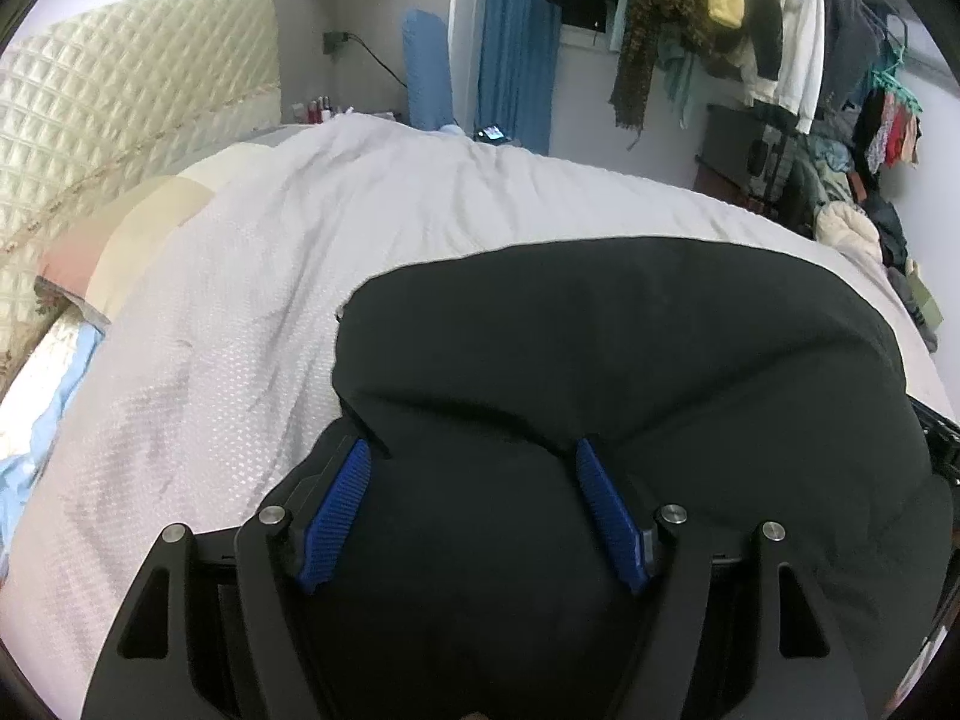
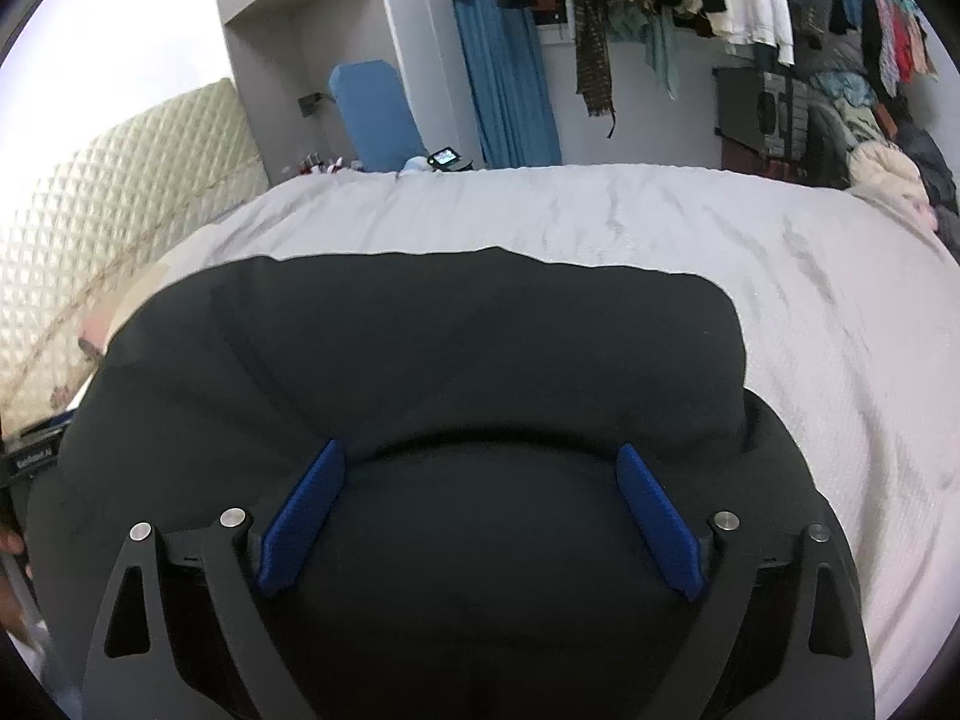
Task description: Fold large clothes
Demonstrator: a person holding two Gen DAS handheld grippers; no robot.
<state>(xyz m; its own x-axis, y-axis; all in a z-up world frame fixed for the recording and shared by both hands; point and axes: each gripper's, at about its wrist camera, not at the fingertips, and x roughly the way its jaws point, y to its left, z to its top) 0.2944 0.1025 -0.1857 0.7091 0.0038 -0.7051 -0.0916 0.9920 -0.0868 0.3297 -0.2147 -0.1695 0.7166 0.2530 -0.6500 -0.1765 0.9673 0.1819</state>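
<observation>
- A black garment [image 1: 600, 360] is seen spread on the bed [image 1: 252, 312], over a pale grey cover, with its far edge lying flat toward 12 o'clock.
- The left tool [image 1: 471, 510] is held with its blue pads [image 1: 336, 516] spread wide; a bulge of black cloth fills the gap, but no pinch is made, so it is judged released.
- The right tool [image 2: 480, 516] is likewise spread apart, its pads [image 2: 660, 522] set astride a raised fold of the garment; nothing is clamped.
- Hanging clothes [image 1: 720, 12] are seen at 1 o'clock, well apart from the work.
- Risk: if the tools are closed on the bunched hump, several layers may be caught together and the fold dragged crooked.
- Risk: the bed cover under the cloth could be pinched with it, being loose and wrinkled.
- Risk: uneven lifting by the two tools would skew the near edge.
</observation>
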